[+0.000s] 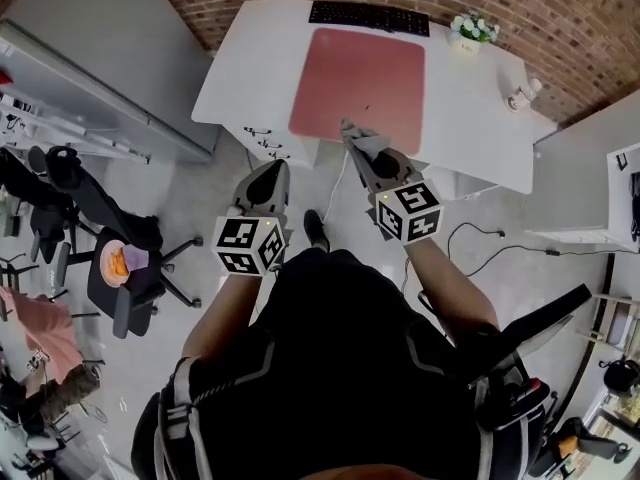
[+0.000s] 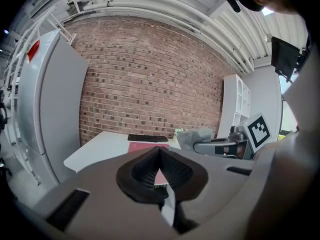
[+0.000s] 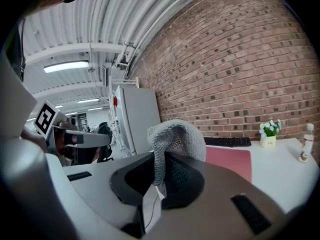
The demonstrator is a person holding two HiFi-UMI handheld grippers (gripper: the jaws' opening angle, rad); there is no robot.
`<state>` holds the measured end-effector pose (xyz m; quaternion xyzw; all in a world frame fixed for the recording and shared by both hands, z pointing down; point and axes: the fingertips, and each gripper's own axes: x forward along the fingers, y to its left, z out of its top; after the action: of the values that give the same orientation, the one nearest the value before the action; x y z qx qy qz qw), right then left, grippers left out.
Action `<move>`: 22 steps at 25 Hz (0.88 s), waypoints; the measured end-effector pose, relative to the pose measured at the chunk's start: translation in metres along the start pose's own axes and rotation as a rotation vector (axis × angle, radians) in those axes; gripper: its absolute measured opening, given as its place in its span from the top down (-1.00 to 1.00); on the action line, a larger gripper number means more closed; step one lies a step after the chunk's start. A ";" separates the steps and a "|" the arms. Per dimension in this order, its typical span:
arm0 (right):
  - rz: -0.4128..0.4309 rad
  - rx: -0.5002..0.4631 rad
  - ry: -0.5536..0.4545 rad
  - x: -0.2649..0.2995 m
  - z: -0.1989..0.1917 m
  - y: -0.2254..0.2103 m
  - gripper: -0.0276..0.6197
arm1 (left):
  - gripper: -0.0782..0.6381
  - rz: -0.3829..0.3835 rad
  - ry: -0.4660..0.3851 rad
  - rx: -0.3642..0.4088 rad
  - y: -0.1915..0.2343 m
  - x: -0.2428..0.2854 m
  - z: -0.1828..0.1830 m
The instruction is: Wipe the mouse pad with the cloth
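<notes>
Right gripper (image 1: 352,134) is clamping the grey cloth (image 1: 362,142), jaws closed on a fold of it, with the rest bunching up over the tips in the right gripper view (image 3: 175,139). Left gripper (image 1: 272,167) is sitting with jaws together and nothing between them, hanging off the near edge of the desk, well apart from the work.

White desk (image 1: 470,118) is carrying everything. The red mouse pad (image 1: 360,83) is lying flat across its middle, with the black keyboard (image 1: 368,16) just beyond its far edge. A small flower pot (image 1: 472,30) and a little bottle (image 1: 522,93) are standing off to the right, clear of the pad.

The cloth is hovering at the pad's near edge. I cannot tell contact from the head view, and the right gripper view suggests it is not down yet.

Handling, judged: the cloth is looking knitted, soft, light and floppy, so it will be folding and dragging rather than pushing. The grip on a bunched fold seems fine, with the loose part trailing. The pad is looking thin, flexible and light, likely to be sliding or rucking under a wipe, so the free left gripper pressing a near corner would be helping.
</notes>
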<state>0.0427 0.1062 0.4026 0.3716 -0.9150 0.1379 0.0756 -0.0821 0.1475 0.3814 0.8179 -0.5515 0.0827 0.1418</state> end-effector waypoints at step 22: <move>0.090 -0.121 0.488 0.242 -0.124 -0.014 0.82 | 0.78 0.098 0.161 -0.134 0.177 0.102 -0.081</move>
<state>-0.1151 -0.0247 0.5810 0.2809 -0.8920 0.1718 0.3098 -0.2057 0.0216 0.5129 0.7693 -0.5820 0.1177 0.2358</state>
